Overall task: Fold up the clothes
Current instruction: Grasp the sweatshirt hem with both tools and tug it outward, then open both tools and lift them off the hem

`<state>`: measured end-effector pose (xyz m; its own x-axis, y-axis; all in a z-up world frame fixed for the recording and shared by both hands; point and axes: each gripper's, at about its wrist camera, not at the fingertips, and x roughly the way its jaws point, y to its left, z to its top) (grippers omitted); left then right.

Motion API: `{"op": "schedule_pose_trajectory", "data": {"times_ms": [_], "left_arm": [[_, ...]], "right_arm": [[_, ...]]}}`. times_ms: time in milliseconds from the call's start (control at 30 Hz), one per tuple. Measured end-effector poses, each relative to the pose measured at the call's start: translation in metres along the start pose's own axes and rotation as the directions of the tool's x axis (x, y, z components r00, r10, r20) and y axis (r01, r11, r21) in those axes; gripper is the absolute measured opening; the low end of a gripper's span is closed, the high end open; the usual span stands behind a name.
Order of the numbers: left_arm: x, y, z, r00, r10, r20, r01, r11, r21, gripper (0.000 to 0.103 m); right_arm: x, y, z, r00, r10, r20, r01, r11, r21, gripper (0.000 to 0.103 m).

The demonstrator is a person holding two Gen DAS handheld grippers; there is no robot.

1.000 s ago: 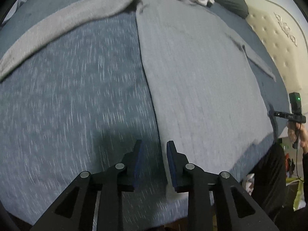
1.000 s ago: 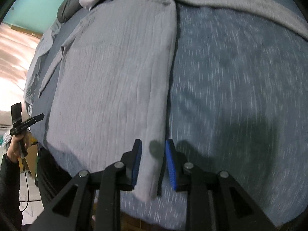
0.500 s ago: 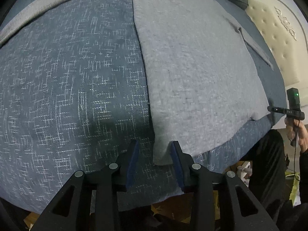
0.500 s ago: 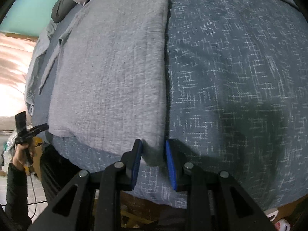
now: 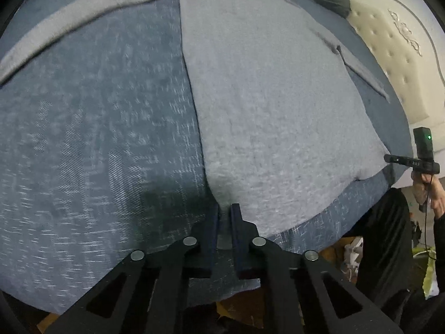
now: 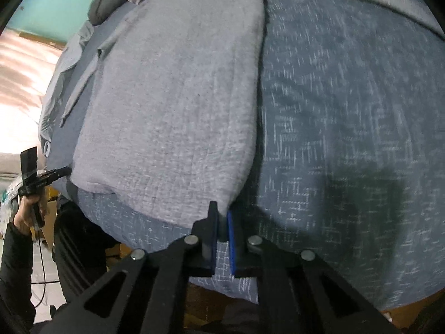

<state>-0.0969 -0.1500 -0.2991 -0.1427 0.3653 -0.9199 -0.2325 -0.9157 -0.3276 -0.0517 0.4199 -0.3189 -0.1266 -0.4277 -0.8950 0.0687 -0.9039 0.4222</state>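
two claws, each pinching a near corner of the grey garment (image 5: 278,105): the left claw (image 5: 224,217) is pressed onto the hem corner right at its tips, the right claw (image 6: 221,218) likewise on the opposite corner. the garment lies flat on the blue bed (image 5: 97,139), running straight ahead of both claws; long axis points away from the tips, hem nearest, one sleeve (image 5: 78,19) trailing off sideways at the far end. risks, as judged: only a little cloth sits between the pads, so a quick lift could slip a corner out; uneven pull would skew the fold; the trailing sleeve may drag and bunch.
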Motion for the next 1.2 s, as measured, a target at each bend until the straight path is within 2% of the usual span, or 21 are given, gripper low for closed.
{"op": "schedule_pose_trajectory", "data": {"times_ms": [233,400,567,667,800,867,933,1000,1100,1200], "left_arm": [[-0.015,-0.014,-0.012,1.000,0.016,-0.010,-0.016,0.999,0.039,0.005],[-0.002,-0.016,-0.011,0.998,0.047,-0.043,-0.045,0.998,0.048,0.005],[0.028,-0.012,-0.008,0.989,0.119,-0.091,-0.115,0.992,0.048,0.005],[0.037,-0.015,-0.004,0.983,0.154,-0.102,-0.147,0.986,0.072,0.006],[0.040,-0.022,0.001,0.984,0.157,-0.090,-0.152,0.987,0.061,0.009],[0.031,-0.023,0.001,0.989,0.135,-0.060,-0.132,0.990,0.048,0.014],[0.020,-0.024,0.001,0.993,0.110,-0.032,-0.109,0.993,0.038,0.027],[0.007,-0.023,0.003,0.995,0.099,-0.002,-0.099,0.995,0.027,0.036],[-0.012,-0.022,0.011,0.995,0.093,0.046,-0.094,0.996,0.010,0.040],[-0.030,-0.021,0.022,0.992,0.080,0.101,-0.078,0.997,-0.025,0.042]], "right_arm": [[-0.029,0.005,-0.003,0.999,-0.052,0.016,0.053,0.996,-0.071,0.005],[-0.004,0.007,-0.008,0.993,-0.112,-0.031,0.110,0.991,-0.081,0.005],[0.022,0.008,-0.007,0.983,-0.170,-0.062,0.164,0.982,-0.096,0.005],[0.024,0.009,-0.004,0.979,-0.198,-0.052,0.191,0.975,-0.116,0.005],[0.013,0.027,0.001,0.986,-0.166,-0.007,0.163,0.975,-0.154,0.007],[0.007,0.037,0.004,0.989,-0.146,0.016,0.147,0.974,-0.174,0.011],[0.001,0.047,0.006,0.991,-0.126,0.039,0.131,0.972,-0.195,0.011],[-0.005,0.057,0.008,0.993,-0.105,0.061,0.116,0.969,-0.217,0.011],[-0.015,0.072,0.012,0.993,-0.073,0.094,0.094,0.964,-0.249,0.011],[0.012,0.127,0.009,0.998,-0.041,0.049,0.057,0.924,-0.379,0.020]]}}
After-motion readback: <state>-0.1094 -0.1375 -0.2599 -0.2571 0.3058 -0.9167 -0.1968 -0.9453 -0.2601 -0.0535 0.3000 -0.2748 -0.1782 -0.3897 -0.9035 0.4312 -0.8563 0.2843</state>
